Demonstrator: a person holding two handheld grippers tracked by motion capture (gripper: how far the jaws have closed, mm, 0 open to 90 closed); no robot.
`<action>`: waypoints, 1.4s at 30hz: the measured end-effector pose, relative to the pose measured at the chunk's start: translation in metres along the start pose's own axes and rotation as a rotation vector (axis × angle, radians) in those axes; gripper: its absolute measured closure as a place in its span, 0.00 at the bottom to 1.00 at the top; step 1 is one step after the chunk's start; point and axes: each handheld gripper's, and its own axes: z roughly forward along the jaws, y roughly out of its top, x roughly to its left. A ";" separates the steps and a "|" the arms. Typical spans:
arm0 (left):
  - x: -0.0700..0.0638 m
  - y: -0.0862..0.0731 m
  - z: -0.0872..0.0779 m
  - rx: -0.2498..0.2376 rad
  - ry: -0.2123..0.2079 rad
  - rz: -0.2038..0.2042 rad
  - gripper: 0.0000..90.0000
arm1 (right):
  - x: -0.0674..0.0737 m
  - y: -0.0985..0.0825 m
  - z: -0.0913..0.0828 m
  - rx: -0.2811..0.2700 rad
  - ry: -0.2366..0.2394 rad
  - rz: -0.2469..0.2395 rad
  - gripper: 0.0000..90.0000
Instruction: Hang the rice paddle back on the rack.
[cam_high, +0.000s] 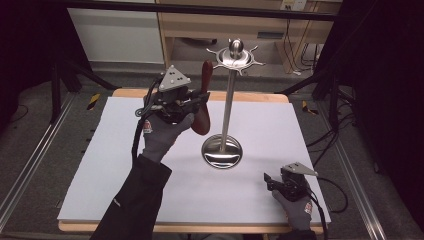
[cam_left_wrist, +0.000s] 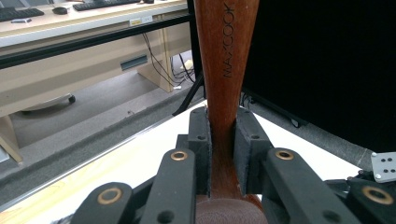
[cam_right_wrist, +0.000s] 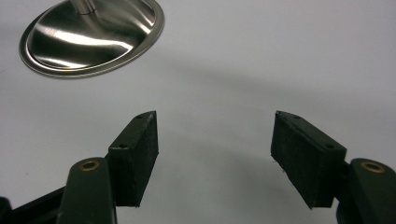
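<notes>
Carrying step: left gripper (cam_high: 202, 100) clamped on wooden utensil (cam_high: 204, 95) beside stand (cam_high: 229, 90); right gripper (cam_right_wrist: 215, 154) gaping, empty. Next: likely hooking handle atop.

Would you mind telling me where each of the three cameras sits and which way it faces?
High view: above the person's side, facing forward and down on the table; both forearms and gloved hands show.
Left gripper view: rides the left gripper, looking up the clamped wooden utensil.
Right gripper view: rides the right gripper, facing the tabletop.
Shared: the steel stand, high and right views.
</notes>
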 end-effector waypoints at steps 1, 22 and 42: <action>0.000 0.000 0.001 0.003 -0.002 -0.001 0.87 | 0.000 0.000 0.000 0.000 0.001 0.000 0.36; -0.002 0.001 0.015 0.007 -0.012 -0.014 0.86 | 0.000 0.000 0.000 0.000 0.005 0.004 0.36; -0.006 -0.001 0.026 -0.031 0.002 -0.036 0.86 | 0.000 0.000 0.000 0.002 0.002 0.000 0.36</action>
